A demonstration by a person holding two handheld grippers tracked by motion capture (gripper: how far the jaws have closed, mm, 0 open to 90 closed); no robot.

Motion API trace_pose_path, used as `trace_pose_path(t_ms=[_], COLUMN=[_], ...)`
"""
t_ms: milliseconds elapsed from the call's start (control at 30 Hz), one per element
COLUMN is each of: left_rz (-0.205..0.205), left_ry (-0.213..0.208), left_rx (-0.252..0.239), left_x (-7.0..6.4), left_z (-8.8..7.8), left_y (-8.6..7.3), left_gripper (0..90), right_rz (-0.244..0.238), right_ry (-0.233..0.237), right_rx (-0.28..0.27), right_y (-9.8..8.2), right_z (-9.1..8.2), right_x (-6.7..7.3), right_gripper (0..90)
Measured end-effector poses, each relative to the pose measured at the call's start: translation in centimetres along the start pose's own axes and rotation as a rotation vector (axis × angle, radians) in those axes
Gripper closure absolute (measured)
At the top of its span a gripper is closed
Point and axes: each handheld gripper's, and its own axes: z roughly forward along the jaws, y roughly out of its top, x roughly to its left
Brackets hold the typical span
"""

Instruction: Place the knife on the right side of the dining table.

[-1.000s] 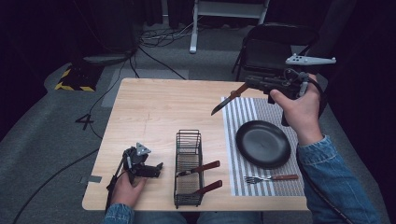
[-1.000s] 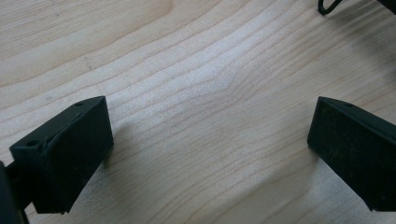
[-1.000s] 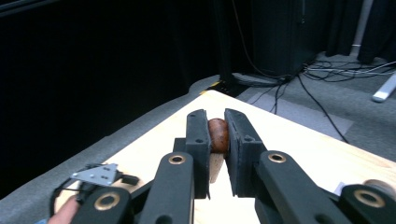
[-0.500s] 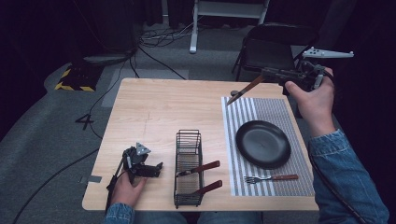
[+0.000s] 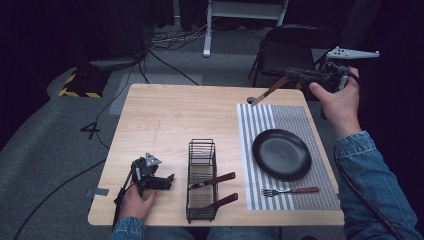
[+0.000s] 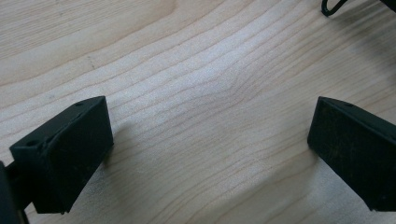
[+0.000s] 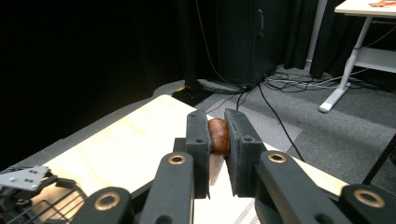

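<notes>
High view: right claw [image 5: 292,76] pinches a wood-handled knife [image 5: 263,95] by its handle, held above the far edge of the striped mat [image 5: 290,116] — not yet laid. Plate [image 5: 281,154] empty, fork [image 5: 290,190] set near it; wire rack [image 5: 202,180] holds two more pieces. Left gripper view: left claw [image 6: 205,154] spread, nothing in it, over bare worktop [image 6: 196,70]. Right gripper view: pads pressed on the brown handle [image 7: 218,135]. Judged about midway — knife to place.

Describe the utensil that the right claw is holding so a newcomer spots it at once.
Start at the striped placemat and look above its far edge. There the right claw pinches a brown-handled knife in mid-air, tip slanting down; the other utensils lie flat or in the basket.
</notes>
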Motion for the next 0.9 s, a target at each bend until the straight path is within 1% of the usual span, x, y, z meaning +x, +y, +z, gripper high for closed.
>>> trace_pose_path(t_ms=[100,133,167,233,267,333,367,467,500,533,567,600,633,667,733,767,800,833,867,900], left_rz=[0.001,0.000,0.001,-0.001,0.000,-0.001,-0.001,-0.001,-0.001,-0.001,-0.001,-0.001,-0.001,-0.001,-0.001,-0.001,-0.001,-0.001,-0.001,-0.001], left_ry=[0.001,0.000,0.001,0.001,0.001,0.001,0.001,0.001,0.001,0.002,0.002,0.002,0.002,0.002,0.002,0.002,0.002,0.002,0.002,0.002], left_rx=[0.000,0.000,0.001,0.000,0.000,0.000,0.000,-0.001,-0.001,0.000,0.000,-0.001,0.000,0.000,-0.001,0.000,0.000,-0.001,-0.001,0.000], left_x=[0.0,0.0,0.0,0.0,0.0,0.0,0.0,0.0,0.0,0.0,0.0,0.0,0.0,0.0,0.0,0.0,0.0,0.0,0.0,0.0], left_z=[0.0,0.0,0.0,0.0,0.0,0.0,0.0,0.0,0.0,0.0,0.0,0.0,0.0,0.0,0.0,0.0,0.0,0.0,0.0,0.0], left_y=[0.0,0.0,0.0,0.0,0.0,0.0,0.0,0.0,0.0,0.0,0.0,0.0,0.0,0.0,0.0,0.0,0.0,0.0,0.0,0.0], left_gripper=[0.3,0.3,0.3,0.2,0.2,0.2,0.2,0.2,0.2,0.2,0.2,0.2,0.2,0.2,0.2,0.2,0.2,0.2,0.2,0.2], right_rz=[0.005,0.009,0.009,0.010,0.006,-0.016,-0.014,-0.016,-0.011,-0.004,-0.004,0.010,0.019,0.019,0.035,0.053,0.053,0.072,0.072,0.084], right_ry=[-0.012,-0.022,-0.022,-0.026,-0.025,-0.022,-0.030,-0.043,-0.046,-0.047,-0.047,-0.050,-0.051,-0.051,-0.059,-0.071,-0.071,-0.077,-0.077,-0.076], right_rx=[0.007,0.013,0.013,0.017,0.024,0.033,0.051,0.068,0.078,0.083,0.083,0.090,0.095,0.095,0.102,0.106,0.106,0.109,0.109,0.117], right_y=[-0.9,-1.4,-1.4,-2.0,-2.3,-2.8,-3.5,-4.2,-5.1,-5.5,-5.5,-6.4,-6.8,-6.8,-7.6,-8.2,-8.2,-8.8,-8.8,-9.3], right_z=[0.6,1.0,1.0,1.5,1.7,2.4,3.2,4.0,4.8,5.1,5.1,5.7,5.9,5.9,6.3,6.6,6.6,6.9,6.9,7.0], right_x=[-1.1,-1.9,-1.9,-2.8,-3.2,-3.9,-4.4,-4.9,-5.4,-5.6,-5.6,-6.1,-6.3,-6.3,-6.8,-7.3,-7.3,-7.8,-7.8,-8.2], right_gripper=[80.7,80.7,80.7,80.7,80.7,80.7,80.7,80.7,80.7,80.7,80.7,80.7,80.6,80.6,80.7,80.7,80.7,80.6,80.6,80.6])
